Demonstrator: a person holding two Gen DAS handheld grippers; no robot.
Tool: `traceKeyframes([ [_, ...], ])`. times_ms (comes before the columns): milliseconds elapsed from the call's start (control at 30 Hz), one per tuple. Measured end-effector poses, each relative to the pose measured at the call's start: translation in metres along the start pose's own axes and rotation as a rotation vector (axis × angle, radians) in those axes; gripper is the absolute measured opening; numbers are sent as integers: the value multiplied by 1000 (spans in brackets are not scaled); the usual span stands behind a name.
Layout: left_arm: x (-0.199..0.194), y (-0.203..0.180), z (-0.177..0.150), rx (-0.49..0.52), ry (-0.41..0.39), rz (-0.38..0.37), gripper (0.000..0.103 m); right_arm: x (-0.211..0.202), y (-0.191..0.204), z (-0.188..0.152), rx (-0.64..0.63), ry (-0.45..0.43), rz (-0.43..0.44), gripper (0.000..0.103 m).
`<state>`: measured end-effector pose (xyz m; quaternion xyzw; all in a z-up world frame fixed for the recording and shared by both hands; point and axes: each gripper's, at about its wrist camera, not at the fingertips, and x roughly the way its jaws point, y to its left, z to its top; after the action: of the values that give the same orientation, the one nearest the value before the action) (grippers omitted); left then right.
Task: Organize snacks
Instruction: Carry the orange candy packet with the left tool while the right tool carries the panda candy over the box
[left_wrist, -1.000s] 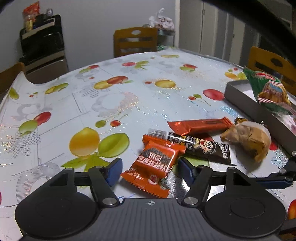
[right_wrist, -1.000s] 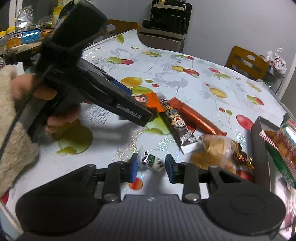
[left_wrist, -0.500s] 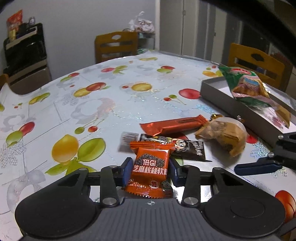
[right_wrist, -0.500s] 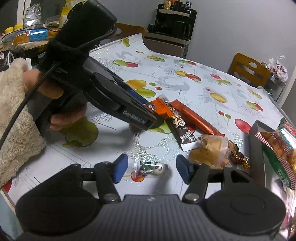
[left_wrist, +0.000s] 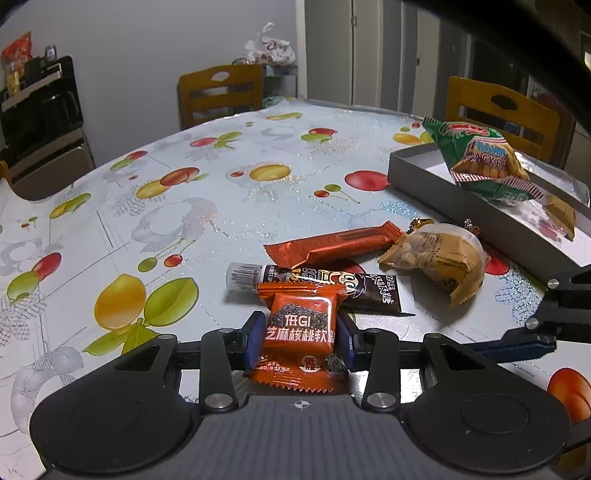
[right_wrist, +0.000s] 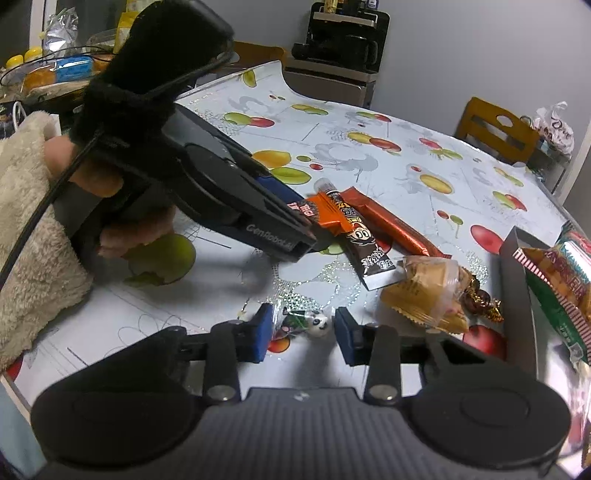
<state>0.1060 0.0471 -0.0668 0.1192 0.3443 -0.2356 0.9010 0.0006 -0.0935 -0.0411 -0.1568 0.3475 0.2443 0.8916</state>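
My left gripper (left_wrist: 300, 320) is shut on an orange snack packet (left_wrist: 301, 345), both blue pads pressed on its sides just above the fruit-print table (left_wrist: 184, 221). From the right wrist view this gripper (right_wrist: 308, 230) reaches in from the left with the packet (right_wrist: 327, 214) at its tip. My right gripper (right_wrist: 301, 326) is closing around a small panda candy (right_wrist: 314, 324); the left pad is at the wrapper, the right pad a little apart. Loose nearby lie a red-brown bar (left_wrist: 332, 245), a dark tube-shaped candy (left_wrist: 332, 286) and a tan wrapped pastry (left_wrist: 439, 258).
A grey box (left_wrist: 417, 177) at the right holds a green cracker bag (left_wrist: 480, 158). A gold-wrapped candy (right_wrist: 480, 299) lies by the box. A hand in a fluffy sleeve (right_wrist: 29, 206) holds the left gripper. Wooden chairs (left_wrist: 221, 92) stand beyond the table.
My left gripper closed onto the orange packet and rolled it square to the camera. My right gripper opened wide off the panda candy, then narrowed around it again.
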Motion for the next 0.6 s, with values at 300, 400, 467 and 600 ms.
traceKeyframes([
  [300, -1, -14, -4, 13, -30, 71, 42, -34, -9, -21, 8, -37, 46, 33],
  [400, -3, -24, -3, -21, -17, 143, 42, -45, -16, -27, 13, -55, 54, 33],
  [467, -6, -33, -4, -31, -2, 205, 40, -50, -19, -30, 21, -65, 65, 33],
  [600, -20, -40, -5, -103, 23, 261, 40, -57, -21, -33, 18, -101, 81, 33],
])
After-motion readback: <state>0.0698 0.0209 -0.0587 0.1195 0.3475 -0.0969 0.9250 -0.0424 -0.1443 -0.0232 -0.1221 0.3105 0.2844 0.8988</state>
